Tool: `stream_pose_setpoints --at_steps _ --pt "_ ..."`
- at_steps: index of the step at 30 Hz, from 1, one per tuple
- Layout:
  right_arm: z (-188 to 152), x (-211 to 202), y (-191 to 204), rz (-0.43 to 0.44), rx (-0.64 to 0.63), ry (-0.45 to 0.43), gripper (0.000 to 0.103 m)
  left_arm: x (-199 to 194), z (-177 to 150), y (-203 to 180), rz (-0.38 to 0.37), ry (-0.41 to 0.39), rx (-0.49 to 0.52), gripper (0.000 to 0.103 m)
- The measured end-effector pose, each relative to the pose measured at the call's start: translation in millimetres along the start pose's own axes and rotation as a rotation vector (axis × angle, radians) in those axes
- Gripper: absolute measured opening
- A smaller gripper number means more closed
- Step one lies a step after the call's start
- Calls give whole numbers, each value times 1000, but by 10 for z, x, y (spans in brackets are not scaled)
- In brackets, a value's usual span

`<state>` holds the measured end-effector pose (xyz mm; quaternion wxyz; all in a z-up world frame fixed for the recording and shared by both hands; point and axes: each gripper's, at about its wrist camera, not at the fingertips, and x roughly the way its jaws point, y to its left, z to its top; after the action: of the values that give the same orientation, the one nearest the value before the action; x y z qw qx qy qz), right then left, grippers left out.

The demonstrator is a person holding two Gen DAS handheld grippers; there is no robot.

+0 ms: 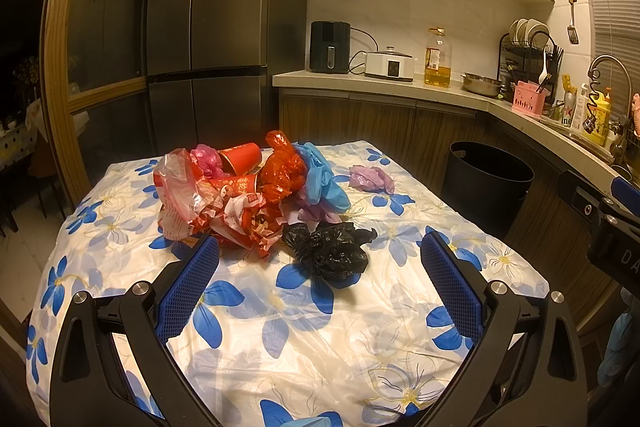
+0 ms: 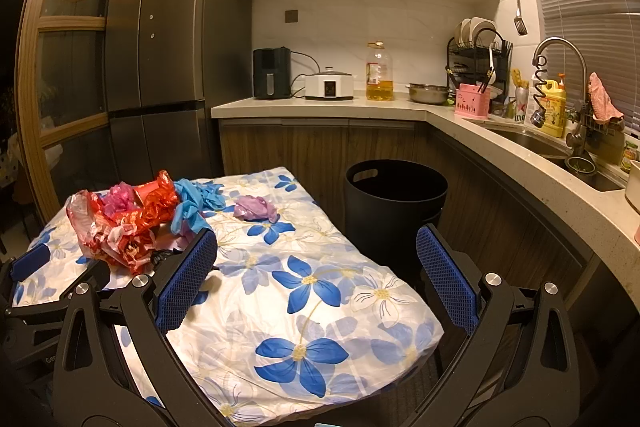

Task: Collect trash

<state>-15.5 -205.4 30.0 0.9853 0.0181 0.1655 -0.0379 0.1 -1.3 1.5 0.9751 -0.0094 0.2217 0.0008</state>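
**Both jaws wide, nothing held, trash heap waiting**

Jaws spread on both sides: left gripper (image 1: 320, 267) and right gripper (image 2: 316, 267) each gape empty over the flowered tablecloth (image 1: 320, 347).

Nearest my left gripper sits the black bag (image 1: 328, 251), crumpled, between the blue pads. I judge it feather-light, soft and slick; I'd bite the bunched middle, not a loose edge, since thin film may slip out.

Behind it, the red wrapper heap (image 1: 224, 203): crinkly film, a red paper cup (image 1: 240, 157) on its side, a blue glove (image 1: 324, 179) draped along the right. Cup will likely crush if squeezed hard. Tangled pieces may drag neighbours along.

Purple bag (image 2: 256, 209) lies apart, toward the far edge.

Black bin (image 2: 396, 195) stands on the floor just beyond the table's right side.
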Motion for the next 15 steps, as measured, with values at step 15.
stream_pose_setpoints --at_steps 15 --pt "-33 -2 -15 1 2 5 98 1 10 -10 0 -1 -1 97"
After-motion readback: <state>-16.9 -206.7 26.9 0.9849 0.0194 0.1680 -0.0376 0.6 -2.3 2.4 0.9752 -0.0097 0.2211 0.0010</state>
